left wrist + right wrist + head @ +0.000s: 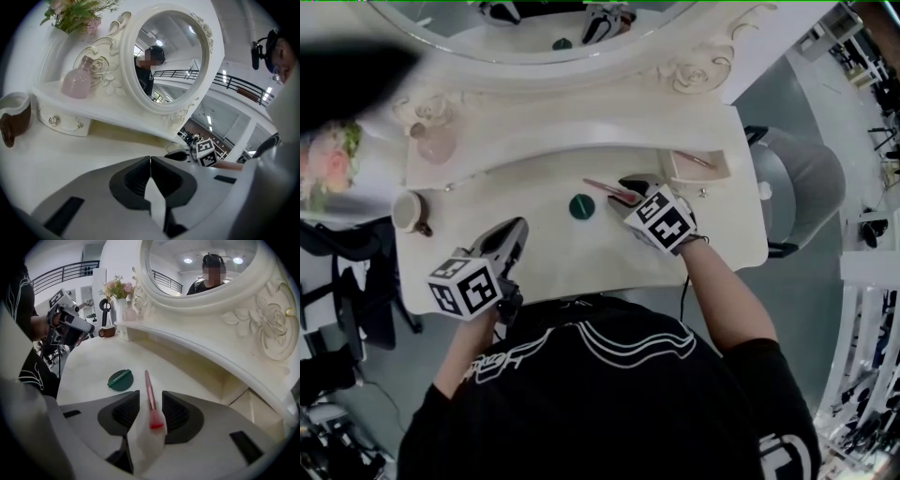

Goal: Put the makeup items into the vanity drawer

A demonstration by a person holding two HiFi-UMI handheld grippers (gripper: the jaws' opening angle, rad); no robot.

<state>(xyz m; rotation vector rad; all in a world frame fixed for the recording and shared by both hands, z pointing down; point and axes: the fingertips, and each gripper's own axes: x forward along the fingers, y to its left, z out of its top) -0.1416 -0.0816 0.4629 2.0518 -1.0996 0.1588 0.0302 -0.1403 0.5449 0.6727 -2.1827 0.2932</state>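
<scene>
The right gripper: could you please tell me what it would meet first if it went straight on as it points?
Most likely the pink makeup brush, which lies on the vanity top between the open jaws of the right gripper. Depth is unclear, so I cannot tell how near it is.

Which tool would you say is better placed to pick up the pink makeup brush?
Right. The right tool has open jaws flanking the brush; the left tool is shut, farther away.

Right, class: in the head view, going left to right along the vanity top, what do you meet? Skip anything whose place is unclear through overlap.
First the brown-and-white mug → left claw → green compact → pink makeup brush → open drawer.
</scene>
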